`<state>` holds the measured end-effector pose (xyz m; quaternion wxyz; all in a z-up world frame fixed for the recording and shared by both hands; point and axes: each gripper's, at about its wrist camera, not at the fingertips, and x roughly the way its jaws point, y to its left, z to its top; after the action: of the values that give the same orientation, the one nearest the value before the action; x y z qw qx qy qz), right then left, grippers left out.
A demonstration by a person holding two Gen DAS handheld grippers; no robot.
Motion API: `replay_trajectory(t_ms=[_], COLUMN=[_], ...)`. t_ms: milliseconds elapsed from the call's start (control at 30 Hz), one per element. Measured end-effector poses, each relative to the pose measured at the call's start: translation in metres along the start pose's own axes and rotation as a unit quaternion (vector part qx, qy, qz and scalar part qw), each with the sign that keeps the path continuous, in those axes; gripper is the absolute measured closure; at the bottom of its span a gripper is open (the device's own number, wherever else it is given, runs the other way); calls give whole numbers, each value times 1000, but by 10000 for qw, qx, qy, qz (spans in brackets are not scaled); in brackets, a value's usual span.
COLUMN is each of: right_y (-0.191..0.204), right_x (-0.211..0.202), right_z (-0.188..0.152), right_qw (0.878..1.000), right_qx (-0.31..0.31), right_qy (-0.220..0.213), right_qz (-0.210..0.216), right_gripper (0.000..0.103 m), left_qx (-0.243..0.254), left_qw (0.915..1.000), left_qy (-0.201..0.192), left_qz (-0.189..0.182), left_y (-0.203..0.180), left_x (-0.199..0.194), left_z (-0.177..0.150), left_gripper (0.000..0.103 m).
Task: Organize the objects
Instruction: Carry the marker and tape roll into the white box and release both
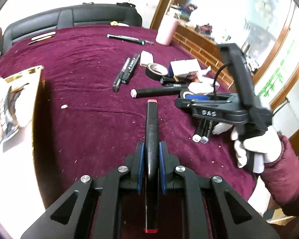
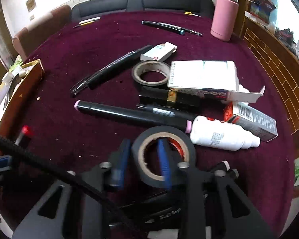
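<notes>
While left gripper (image 1: 151, 157) pinches a red-capped marker (image 1: 151, 119) and right gripper (image 2: 143, 159) clamps black tape roll (image 2: 163, 155), both need carrying toward the far-left box (image 2: 24, 79).

I count two rolls of tape: a black roll (image 2: 163, 155) nearest me and a beige-cored roll (image 2: 151, 72) beyond it. Around that beige-cored roll I see three cartons: a small white carton (image 2: 159, 52) behind it, a big open carton (image 2: 205, 79) to its right and a dark carton (image 2: 253, 120) further right. One white bottle (image 2: 223, 137). One pink flask (image 2: 224, 18) far back. Markers and pens number perhaps ten; blur hides some.
</notes>
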<state>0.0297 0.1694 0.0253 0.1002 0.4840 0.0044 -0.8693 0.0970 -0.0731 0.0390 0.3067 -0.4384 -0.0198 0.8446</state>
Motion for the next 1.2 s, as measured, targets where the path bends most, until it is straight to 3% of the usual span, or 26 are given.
replay_trajectory(t_ms=[333,567,833,1000,1200], right_y=[0,59,165,229,282], right_x=[-44,-74,-55,-32,2], right_z=[2,29,59,72,86], right_qw=[9894,9769,9622,9550,9475], right_qx=[751,367,-256,-578,-688], right_qy=[-473,-632,-354,-46,358], right_qz=[1150,2008,2688,2907,3103], right_gripper=[90,90,90,90,90], left_qx=[-657,-1192,-1573,-1719,-1859], left_qw=[9940,9832,9707,9651,9626], left_qy=[-874,-1216,-1077,-818,-470], left_qz=[43,661,1460,1800,1916], left_y=[44,102,182,225,267], left_x=[-74,-123,-142,-122,-94], left_z=[-19,-29,-13,8,21], left_gripper=[91,91,91,91,91])
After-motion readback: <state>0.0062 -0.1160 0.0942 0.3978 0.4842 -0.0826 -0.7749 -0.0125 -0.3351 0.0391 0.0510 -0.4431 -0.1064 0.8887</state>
